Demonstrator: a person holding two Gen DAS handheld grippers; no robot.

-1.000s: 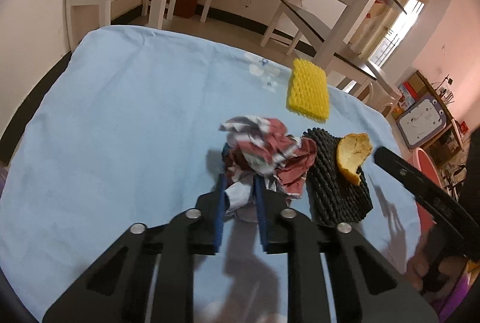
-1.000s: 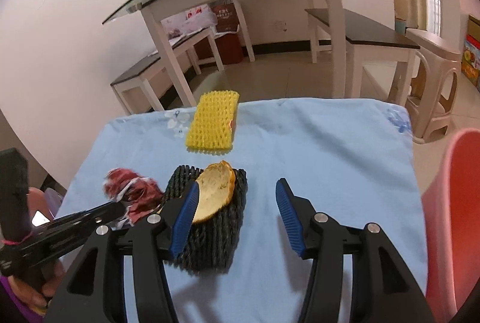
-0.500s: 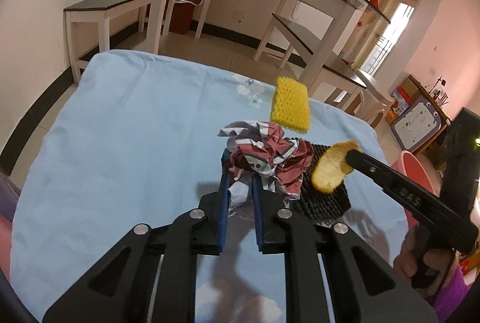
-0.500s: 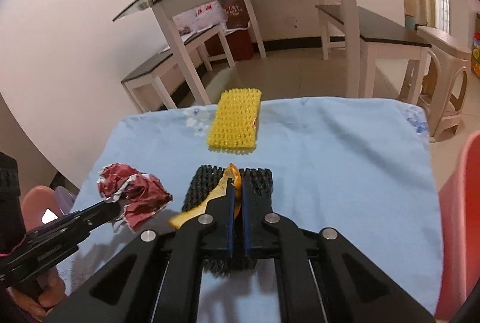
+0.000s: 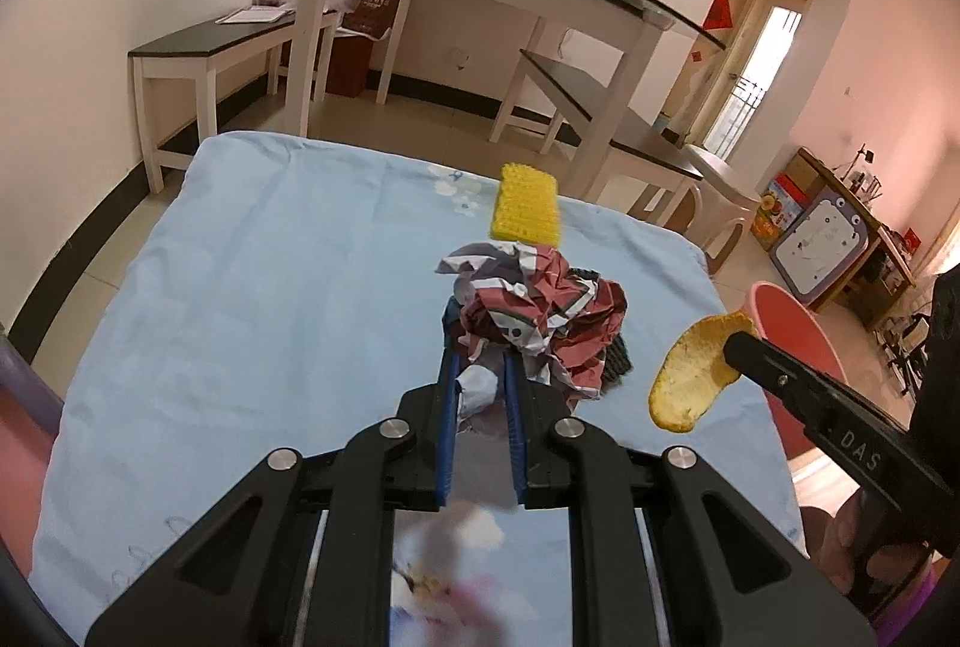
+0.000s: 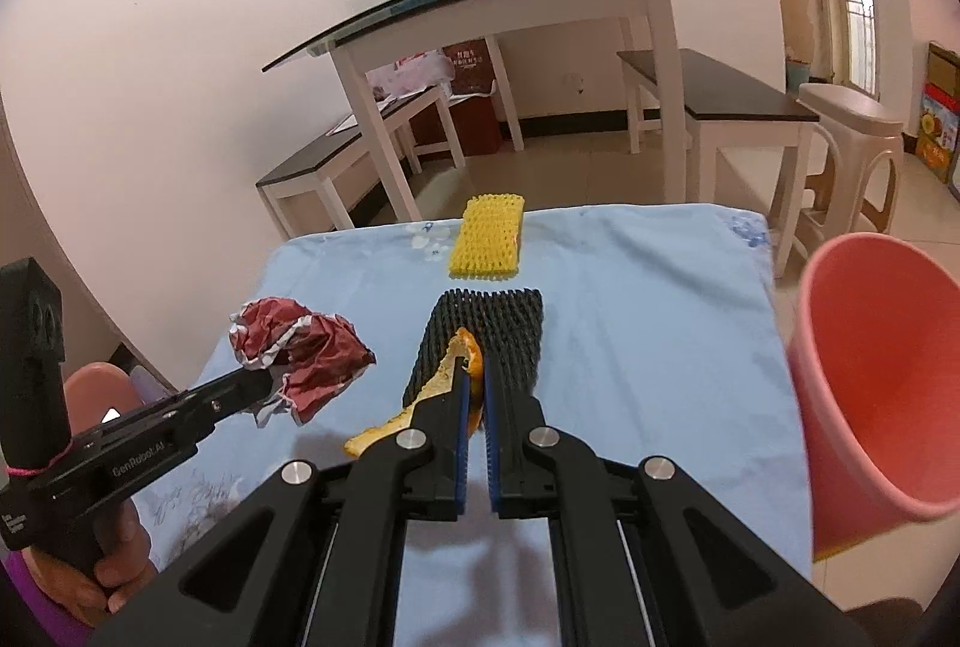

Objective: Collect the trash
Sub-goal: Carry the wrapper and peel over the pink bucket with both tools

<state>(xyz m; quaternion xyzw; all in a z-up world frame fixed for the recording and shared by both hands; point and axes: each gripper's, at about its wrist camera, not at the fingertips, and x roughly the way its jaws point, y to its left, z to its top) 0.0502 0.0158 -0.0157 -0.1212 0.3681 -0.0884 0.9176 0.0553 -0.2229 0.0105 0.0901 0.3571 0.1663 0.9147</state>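
Lengthwise orange peel [image 6: 420, 407], clamped, tilted leftward

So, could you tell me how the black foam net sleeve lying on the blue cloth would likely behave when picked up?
The black foam net sleeve is open mesh, so it is probably very light and squashy. It lies flat and limp on the blue cloth, so it would likely sag from a pinch. Its ribbed surface should grip rather than slip.
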